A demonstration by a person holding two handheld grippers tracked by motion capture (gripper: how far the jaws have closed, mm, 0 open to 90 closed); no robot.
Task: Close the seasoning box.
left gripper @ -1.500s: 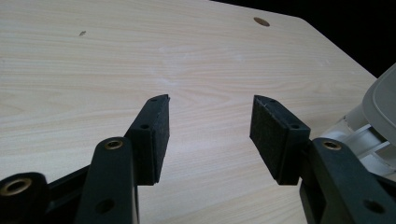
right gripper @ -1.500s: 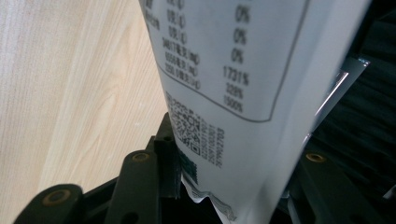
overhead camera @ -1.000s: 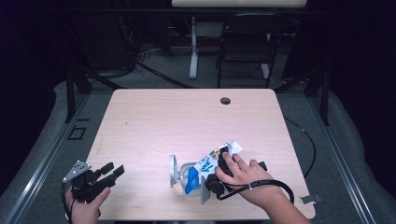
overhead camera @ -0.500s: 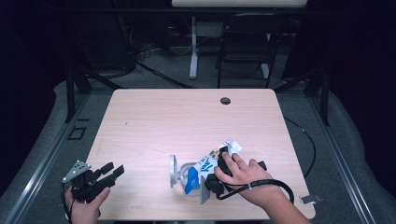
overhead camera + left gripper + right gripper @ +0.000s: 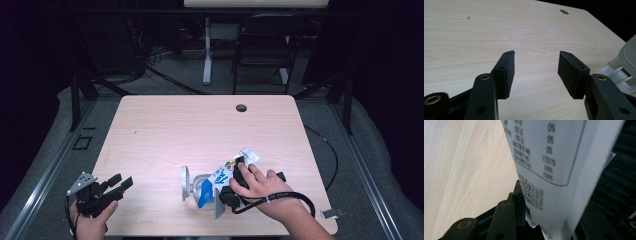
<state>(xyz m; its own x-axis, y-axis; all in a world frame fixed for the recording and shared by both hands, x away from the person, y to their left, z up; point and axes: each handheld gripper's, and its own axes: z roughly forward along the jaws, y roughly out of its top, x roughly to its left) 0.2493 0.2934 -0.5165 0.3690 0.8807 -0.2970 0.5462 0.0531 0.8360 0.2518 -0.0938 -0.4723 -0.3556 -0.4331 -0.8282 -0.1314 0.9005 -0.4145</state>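
A white and blue printed pouch (image 5: 223, 175) lies slanted near the table's front right, its lower end over a clear plastic container (image 5: 200, 189) whose grey round lid (image 5: 185, 182) stands up. My right gripper (image 5: 239, 165), under the person's hand, has just been closing its jaws with the pouch between them. In the right gripper view the pouch's label side (image 5: 554, 157) rests against the left jaw and hides the right one. My left gripper (image 5: 122, 182) hovers at the front left corner, open and empty (image 5: 536, 66); the container (image 5: 621, 71) sits to its right.
The wooden table (image 5: 200, 130) has a small round hole (image 5: 241, 108) near its far edge. A cable (image 5: 280, 200) loops from the right gripper toward the front right corner. A chair (image 5: 265, 50) and a stand stand on the dark floor behind.
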